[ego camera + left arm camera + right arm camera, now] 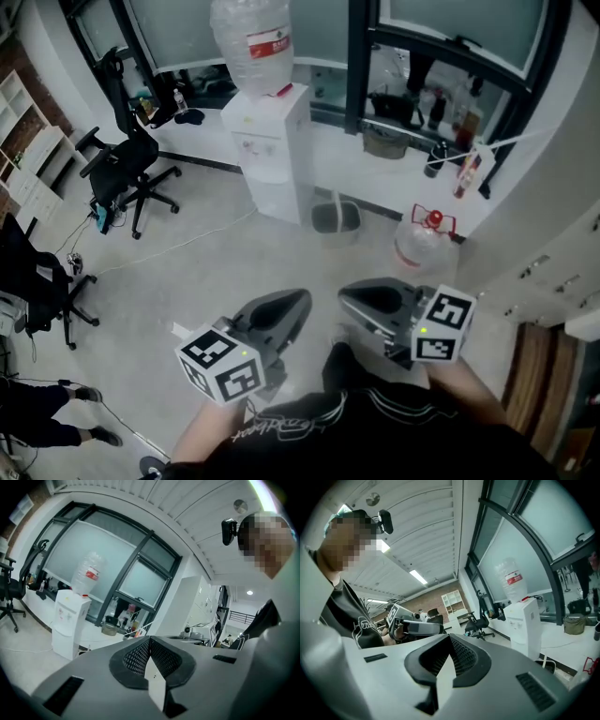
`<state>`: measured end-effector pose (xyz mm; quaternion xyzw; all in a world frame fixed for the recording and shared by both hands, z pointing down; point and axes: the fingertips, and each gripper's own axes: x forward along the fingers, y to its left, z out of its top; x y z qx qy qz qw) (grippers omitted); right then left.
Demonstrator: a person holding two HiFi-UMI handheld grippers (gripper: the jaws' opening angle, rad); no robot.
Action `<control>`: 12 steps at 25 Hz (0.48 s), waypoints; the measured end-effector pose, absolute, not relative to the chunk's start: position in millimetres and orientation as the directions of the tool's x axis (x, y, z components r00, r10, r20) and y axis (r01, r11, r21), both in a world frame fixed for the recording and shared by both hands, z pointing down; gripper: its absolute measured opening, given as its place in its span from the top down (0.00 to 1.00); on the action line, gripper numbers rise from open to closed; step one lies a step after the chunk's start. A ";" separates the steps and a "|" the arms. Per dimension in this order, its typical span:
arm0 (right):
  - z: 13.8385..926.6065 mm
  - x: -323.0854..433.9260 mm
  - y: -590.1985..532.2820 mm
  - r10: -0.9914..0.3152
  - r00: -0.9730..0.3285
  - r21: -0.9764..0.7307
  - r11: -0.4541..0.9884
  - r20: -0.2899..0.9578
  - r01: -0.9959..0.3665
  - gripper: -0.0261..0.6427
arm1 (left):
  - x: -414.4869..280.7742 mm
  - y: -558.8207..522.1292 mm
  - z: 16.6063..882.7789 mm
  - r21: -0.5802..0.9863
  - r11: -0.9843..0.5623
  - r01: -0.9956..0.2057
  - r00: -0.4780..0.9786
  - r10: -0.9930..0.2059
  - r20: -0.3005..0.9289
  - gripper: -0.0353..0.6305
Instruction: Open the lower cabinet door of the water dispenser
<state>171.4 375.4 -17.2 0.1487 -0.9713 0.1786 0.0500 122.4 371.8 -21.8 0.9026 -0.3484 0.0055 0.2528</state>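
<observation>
So: left gripper (150, 640) jaws are clenched, tips meeting, nothing between them. Right gripper (451, 638) is the same, pinched together and empty. The person holds both low in front of the torso, side by side, near each other but apart, noses roughly level and aimed toward the water dispenser (270, 141). Neither touches it; a stretch of floor (234, 267) lies between.

The dispenser stands upright by the glass wall, well apart from both grippers, with an inverted clear bottle (251, 42) carrying a red label on top. The lower cabinet door (269, 199) is on the front face below the tap recess; it looks flush, i.e. shut.

On the floor just right of the dispenser is a small grey bin (336, 217). Further right is a spare water jug (420, 242) with a red cap. A black office chair (127, 169) stands left of the dispenser.

In the left gripper view the dispenser sits left of the jaws; in the right gripper view, right of them.
</observation>
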 end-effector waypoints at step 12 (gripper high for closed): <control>43.7 186.1 175.9 -0.270 -0.943 -0.370 0.870 0.196 -0.327 0.94 | 132.5 173.7 47.2 0.521 -0.539 -0.662 0.726 -0.633 0.268 0.94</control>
